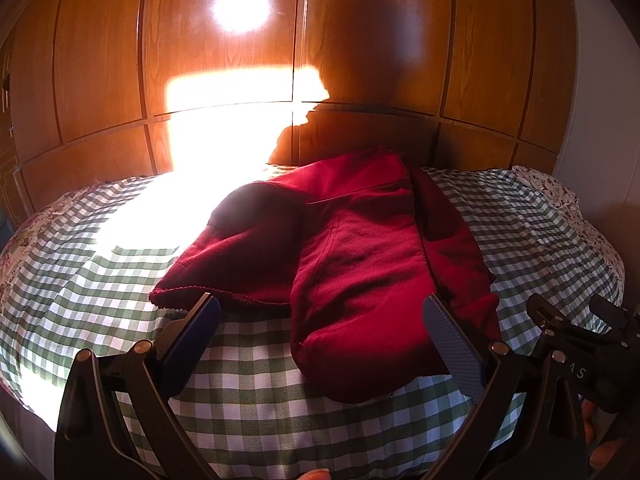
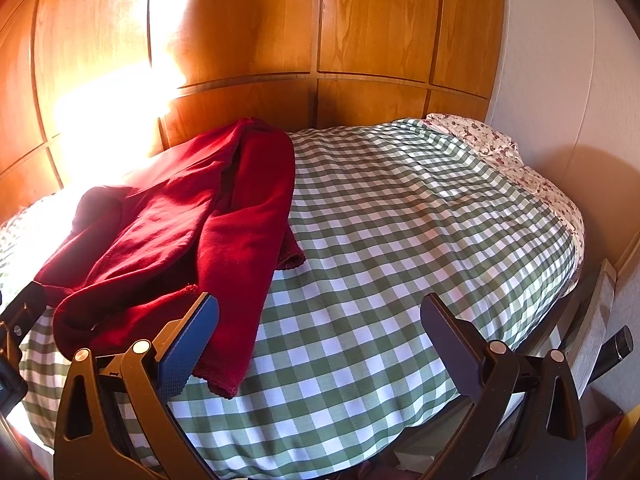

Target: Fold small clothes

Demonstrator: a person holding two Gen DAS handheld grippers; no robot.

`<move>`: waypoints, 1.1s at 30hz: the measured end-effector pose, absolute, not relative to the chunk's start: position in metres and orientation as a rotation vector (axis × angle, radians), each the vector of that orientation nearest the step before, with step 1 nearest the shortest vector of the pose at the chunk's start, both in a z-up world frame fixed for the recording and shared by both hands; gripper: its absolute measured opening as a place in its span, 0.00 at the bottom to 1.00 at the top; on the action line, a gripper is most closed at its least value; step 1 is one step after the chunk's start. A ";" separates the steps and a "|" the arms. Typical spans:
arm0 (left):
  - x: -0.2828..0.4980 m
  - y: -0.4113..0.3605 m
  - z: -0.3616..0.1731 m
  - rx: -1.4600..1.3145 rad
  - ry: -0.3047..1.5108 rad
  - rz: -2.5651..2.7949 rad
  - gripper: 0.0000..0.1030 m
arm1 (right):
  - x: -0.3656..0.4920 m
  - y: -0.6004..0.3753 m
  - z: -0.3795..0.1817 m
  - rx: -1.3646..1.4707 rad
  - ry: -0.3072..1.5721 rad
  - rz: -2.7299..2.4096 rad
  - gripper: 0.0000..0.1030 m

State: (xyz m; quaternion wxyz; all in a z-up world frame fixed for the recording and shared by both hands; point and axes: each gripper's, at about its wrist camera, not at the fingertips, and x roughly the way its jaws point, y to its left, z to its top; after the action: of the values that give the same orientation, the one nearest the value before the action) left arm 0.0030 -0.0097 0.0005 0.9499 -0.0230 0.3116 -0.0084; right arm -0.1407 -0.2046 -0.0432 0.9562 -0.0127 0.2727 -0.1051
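The left gripper (image 1: 324, 316) has its jaws spread wide and grasps nothing; it hovers low in its view, with the near hem of a red garment (image 1: 360, 248) lying between and just beyond its fingertips. The right gripper (image 2: 320, 316) is likewise released and empty, over bare cloth in the lower middle of its view. There the garment (image 2: 192, 236) sits to the left, its nearest corner passing behind the left fingertip.

The garment lies on a green checked bedspread (image 1: 248, 392), long axis running from the lower centre toward the upper centre of the left view, away from the jaws. The left gripper looks nearer to it; the right would have to move left to reach an edge.

Strong sunlight washes out the bed's upper left. Whether the piece is trousers or a hooded top is hard to tell. Wooden panelling (image 1: 380, 40) fills the background.
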 end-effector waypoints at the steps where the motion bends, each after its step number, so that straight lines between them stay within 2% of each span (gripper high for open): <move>1: 0.003 -0.010 0.001 -0.047 0.633 -0.017 0.98 | -0.140 -0.204 -0.043 -0.027 0.552 -0.213 0.97; 16: 0.024 -0.006 0.015 -0.080 0.639 -0.105 0.97 | -0.127 -0.233 -0.041 0.026 0.580 -0.208 0.97; 19: 0.040 -0.017 0.020 -0.087 0.664 -0.198 0.88 | -0.120 -0.250 -0.041 0.048 0.594 -0.216 0.97; 24: 0.076 -0.057 0.008 0.048 0.743 -0.288 0.80 | -0.102 -0.269 -0.044 0.091 0.646 -0.198 0.77; 27: 0.095 -0.074 -0.014 0.149 0.820 -0.284 0.77 | -0.083 -0.275 -0.044 0.122 0.673 -0.134 0.73; 30: 0.108 -0.077 -0.042 0.207 0.916 -0.297 0.64 | -0.054 -0.277 -0.043 0.188 0.703 -0.036 0.73; 31: 0.112 -0.076 -0.051 0.213 0.940 -0.306 0.49 | -0.039 -0.277 -0.044 0.219 0.722 0.015 0.73; 32: 0.114 -0.075 -0.057 0.210 0.963 -0.315 0.20 | -0.029 -0.274 -0.045 0.233 0.735 0.048 0.73; 33: 0.114 -0.073 -0.061 0.195 0.987 -0.325 0.07 | -0.018 -0.271 -0.046 0.244 0.750 0.084 0.73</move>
State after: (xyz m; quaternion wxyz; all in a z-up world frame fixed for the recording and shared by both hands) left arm 0.1137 -0.0725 -0.0614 0.8635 0.0928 0.4708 -0.1551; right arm -0.0177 -0.2712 -0.0464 0.9224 0.1187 0.3653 0.0407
